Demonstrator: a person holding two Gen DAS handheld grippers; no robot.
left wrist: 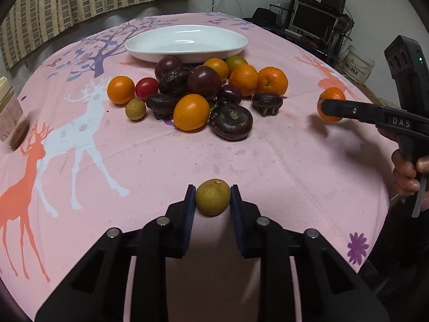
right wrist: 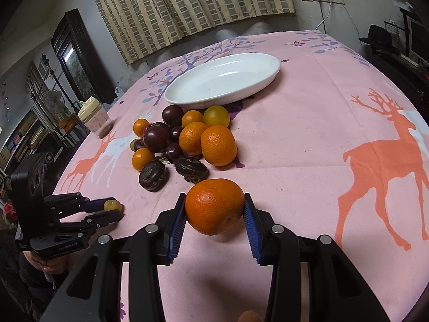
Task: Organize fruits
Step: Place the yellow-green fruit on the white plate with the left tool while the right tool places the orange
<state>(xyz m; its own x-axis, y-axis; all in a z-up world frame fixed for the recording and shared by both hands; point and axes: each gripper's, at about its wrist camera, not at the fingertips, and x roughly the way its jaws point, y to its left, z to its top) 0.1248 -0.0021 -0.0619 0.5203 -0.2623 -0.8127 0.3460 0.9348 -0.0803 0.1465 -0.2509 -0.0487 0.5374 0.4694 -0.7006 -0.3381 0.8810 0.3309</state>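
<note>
My left gripper [left wrist: 212,200] is shut on a small yellow-green round fruit [left wrist: 212,197], held just above the pink cloth; both show in the right wrist view [right wrist: 112,205] at the left. My right gripper [right wrist: 215,209] is shut on an orange mandarin [right wrist: 214,206], also seen in the left wrist view [left wrist: 331,104] at the right. A pile of fruits [left wrist: 198,94] lies ahead: mandarins, orange and red tomatoes, dark plums, dark water chestnuts, another small yellow-green fruit [left wrist: 135,109]. A white oval dish [left wrist: 185,43] stands empty behind the pile [right wrist: 222,80].
The table has a pink deer-print cloth [left wrist: 161,161]. A jar with a pale lid [right wrist: 94,119] stands at the left edge. Curtains hang behind the table. A desk with a monitor [left wrist: 313,21] stands at the far right.
</note>
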